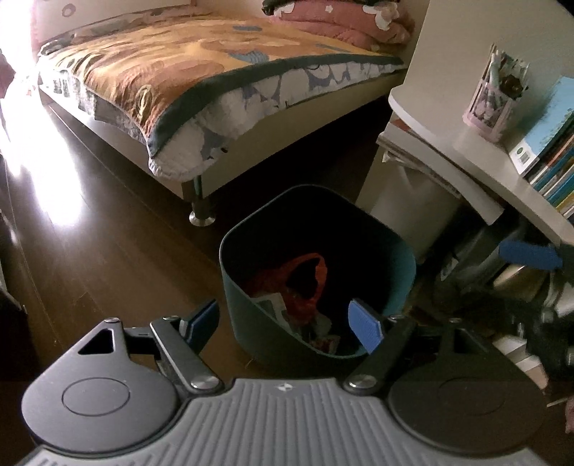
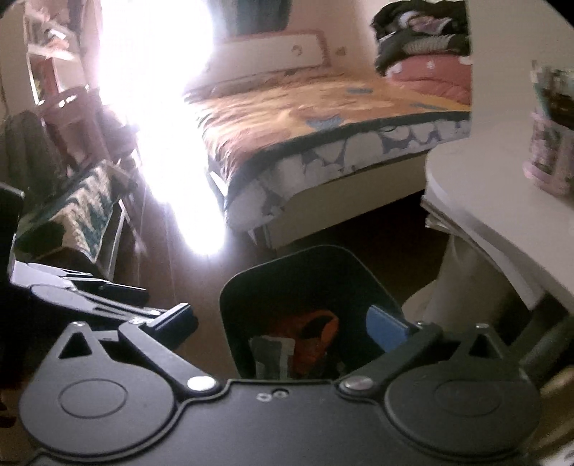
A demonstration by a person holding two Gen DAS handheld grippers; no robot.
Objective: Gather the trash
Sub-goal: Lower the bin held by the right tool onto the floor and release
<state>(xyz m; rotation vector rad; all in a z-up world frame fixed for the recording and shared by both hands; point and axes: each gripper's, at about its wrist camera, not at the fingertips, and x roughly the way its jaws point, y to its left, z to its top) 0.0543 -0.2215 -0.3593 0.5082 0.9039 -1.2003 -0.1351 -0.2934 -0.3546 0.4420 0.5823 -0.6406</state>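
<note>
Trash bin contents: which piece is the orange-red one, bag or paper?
The crumpled plastic bag in the dark bin is orange-red. The paper scraps beside it, toward the near wall, are pale grey-white.

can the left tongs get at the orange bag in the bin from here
Probably yes. The left tongs stand open and empty just above the bin, whose top is uncovered. The orange bag lies on top of the trash, nothing over it.

Home bedroom: quilted bed (image 1: 201, 82), folded blankets (image 1: 344, 21), wood floor (image 1: 89, 251), books (image 1: 552, 157) at counter (image 1: 448, 118) edge.
</note>
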